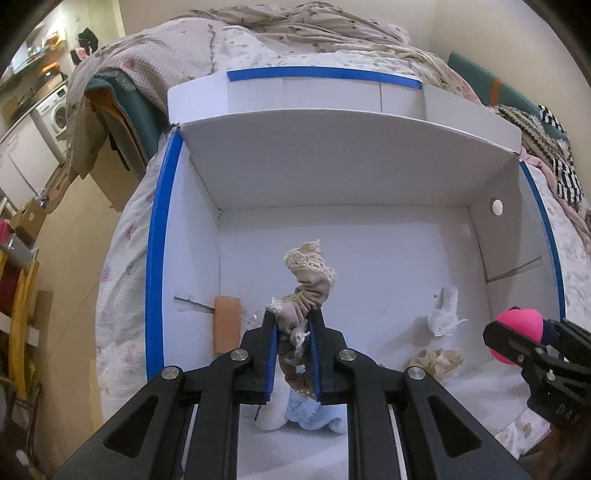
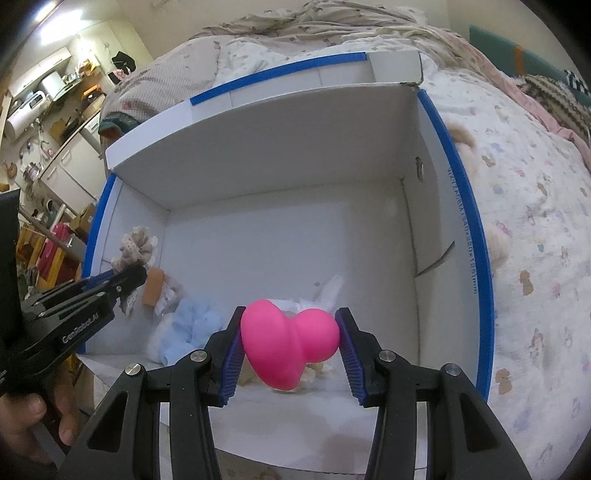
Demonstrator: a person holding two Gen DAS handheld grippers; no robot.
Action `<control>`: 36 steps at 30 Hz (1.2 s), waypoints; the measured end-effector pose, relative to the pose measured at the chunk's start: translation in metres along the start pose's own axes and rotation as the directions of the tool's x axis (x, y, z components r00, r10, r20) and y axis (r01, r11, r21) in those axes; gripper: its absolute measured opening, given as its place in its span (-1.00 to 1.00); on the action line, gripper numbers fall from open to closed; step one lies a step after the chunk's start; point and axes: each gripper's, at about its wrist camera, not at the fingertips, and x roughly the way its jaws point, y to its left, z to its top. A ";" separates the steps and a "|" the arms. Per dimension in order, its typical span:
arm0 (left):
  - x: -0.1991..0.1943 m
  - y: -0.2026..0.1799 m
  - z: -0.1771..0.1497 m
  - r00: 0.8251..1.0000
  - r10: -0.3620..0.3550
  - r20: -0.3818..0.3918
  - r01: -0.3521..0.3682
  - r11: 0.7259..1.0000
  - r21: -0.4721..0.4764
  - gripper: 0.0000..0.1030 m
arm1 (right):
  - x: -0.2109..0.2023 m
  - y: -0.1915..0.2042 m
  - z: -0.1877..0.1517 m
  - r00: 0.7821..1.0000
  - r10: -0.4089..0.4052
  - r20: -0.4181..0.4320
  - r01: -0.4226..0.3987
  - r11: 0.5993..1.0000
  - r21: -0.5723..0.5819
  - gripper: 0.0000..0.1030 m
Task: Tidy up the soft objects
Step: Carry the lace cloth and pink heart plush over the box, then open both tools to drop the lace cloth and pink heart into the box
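Observation:
My left gripper [image 1: 293, 325] is shut on a beige scrunchie with cream lace trim [image 1: 308, 286] and holds it above the floor of a white cardboard box with blue-taped edges [image 1: 157, 258]. It also shows in the right wrist view [image 2: 135, 249], at the left gripper [image 2: 127, 280]. My right gripper [image 2: 290, 334] is shut on a pink heart-shaped squishy toy [image 2: 286, 343] over the box's near right side. The toy shows in the left wrist view [image 1: 517, 325] at the right gripper [image 1: 506, 339].
In the box lie a light blue fluffy cloth [image 2: 192, 325], an orange-brown roll [image 1: 226, 325], a white crumpled piece [image 1: 445, 314] and a cream fuzzy item [image 1: 439, 362]. The box [image 2: 461, 221] sits on a patterned bed quilt [image 2: 535, 258]. A rumpled duvet [image 1: 295, 33] lies behind.

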 end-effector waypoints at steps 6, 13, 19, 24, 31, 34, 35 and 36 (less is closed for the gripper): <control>0.001 0.001 -0.002 1.000 0.000 -0.012 -0.001 1.000 -0.006 -0.35 | 0.003 0.003 -0.002 1.000 0.004 -0.024 -0.005 1.000 -0.016 -0.04; -0.008 -0.010 -0.003 0.998 0.053 0.033 -0.055 0.997 0.053 0.23 | 0.007 0.005 -0.004 0.999 -0.005 -0.047 0.004 1.000 -0.022 -0.04; -0.013 -0.007 -0.001 0.998 0.058 0.038 -0.059 0.998 0.038 0.27 | 0.009 0.005 -0.004 0.999 -0.008 -0.047 0.007 1.000 -0.019 -0.04; -0.015 -0.007 0.000 0.997 0.060 0.043 -0.061 0.997 0.039 0.27 | 0.009 0.004 -0.003 0.999 -0.008 -0.043 0.007 1.000 -0.015 -0.01; -0.021 -0.007 -0.002 0.997 0.053 0.061 -0.056 0.998 0.033 0.27 | 0.002 0.002 0.002 1.000 0.018 0.000 -0.018 1.000 0.022 0.46; -0.025 -0.005 -0.002 0.997 0.029 0.067 -0.031 0.999 0.022 0.27 | -0.002 0.003 0.004 0.999 0.048 0.021 -0.049 0.998 0.042 0.58; -0.027 -0.004 -0.002 0.997 0.026 0.071 -0.027 0.999 0.018 0.27 | -0.004 0.004 0.005 0.998 0.052 0.031 -0.053 0.998 0.041 0.65; -0.029 -0.003 -0.003 0.997 0.025 0.078 -0.026 1.000 0.012 0.27 | -0.007 0.006 0.006 0.998 0.050 0.041 -0.052 0.998 0.037 0.78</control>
